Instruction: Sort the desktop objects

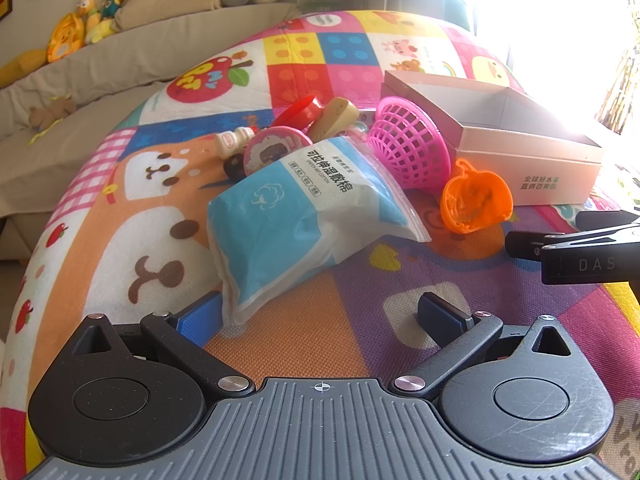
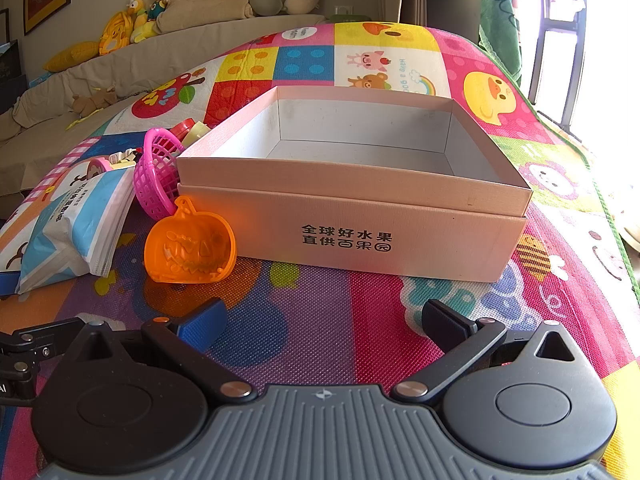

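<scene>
A pile of items lies on a colourful play mat. In the left wrist view a blue-and-white cotton pad bag (image 1: 296, 216) lies closest, its lower corner by my left finger. Behind it are a pink mesh basket (image 1: 408, 152), an orange pumpkin mould (image 1: 476, 200), a small white bottle (image 1: 232, 141), a pink round lid (image 1: 272, 148) and a red lid (image 1: 300, 110). My left gripper (image 1: 320, 316) is open and empty. An open, empty cardboard box (image 2: 360, 216) stands ahead of my right gripper (image 2: 320, 320), which is open and empty. The pumpkin mould (image 2: 190, 246) and basket (image 2: 156, 176) sit left of the box.
The right gripper's black body (image 1: 576, 252) shows at the right edge of the left wrist view. A beige sofa (image 2: 120, 68) with plush toys (image 2: 136, 20) runs behind the mat. Bright window light floods the far right.
</scene>
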Available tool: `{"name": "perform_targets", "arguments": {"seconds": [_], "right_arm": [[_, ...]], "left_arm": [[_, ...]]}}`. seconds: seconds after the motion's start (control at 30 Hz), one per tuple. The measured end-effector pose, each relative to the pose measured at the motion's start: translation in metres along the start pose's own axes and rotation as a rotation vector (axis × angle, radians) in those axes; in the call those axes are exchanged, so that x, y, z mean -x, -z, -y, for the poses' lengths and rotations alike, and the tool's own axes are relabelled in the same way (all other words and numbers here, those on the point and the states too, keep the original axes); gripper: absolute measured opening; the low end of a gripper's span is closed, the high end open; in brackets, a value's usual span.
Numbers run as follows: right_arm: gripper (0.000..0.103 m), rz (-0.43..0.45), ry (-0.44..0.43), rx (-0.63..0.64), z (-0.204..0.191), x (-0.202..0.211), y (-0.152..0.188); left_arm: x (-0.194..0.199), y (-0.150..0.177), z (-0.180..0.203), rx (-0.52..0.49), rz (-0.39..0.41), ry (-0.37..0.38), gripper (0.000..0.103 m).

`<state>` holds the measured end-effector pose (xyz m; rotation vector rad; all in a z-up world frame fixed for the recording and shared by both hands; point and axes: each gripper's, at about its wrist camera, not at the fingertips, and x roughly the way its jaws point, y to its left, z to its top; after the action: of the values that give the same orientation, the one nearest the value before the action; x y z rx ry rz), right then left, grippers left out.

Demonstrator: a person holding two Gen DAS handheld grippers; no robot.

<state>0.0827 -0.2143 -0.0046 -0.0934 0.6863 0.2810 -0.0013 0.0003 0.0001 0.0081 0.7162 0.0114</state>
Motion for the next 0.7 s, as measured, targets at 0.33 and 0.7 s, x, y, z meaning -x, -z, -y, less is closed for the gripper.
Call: {"name": "perform_targets", "arguments": {"seconds": [0.33, 0.7], "right_arm": [[0.103, 0.000, 0.000, 0.001, 0.0006, -0.0006, 0.0000], [0.103, 0.000, -0.001, 0.000, 0.0008, -0.0013, -0.0001]], "left_arm": [[-0.0011, -0.0016, 0.0019, -0.003, -0.001, -0.003, 0.103], [-0.0014, -0.0021, 0.0022, -0.002, -0.002, -0.003, 0.103]]}}
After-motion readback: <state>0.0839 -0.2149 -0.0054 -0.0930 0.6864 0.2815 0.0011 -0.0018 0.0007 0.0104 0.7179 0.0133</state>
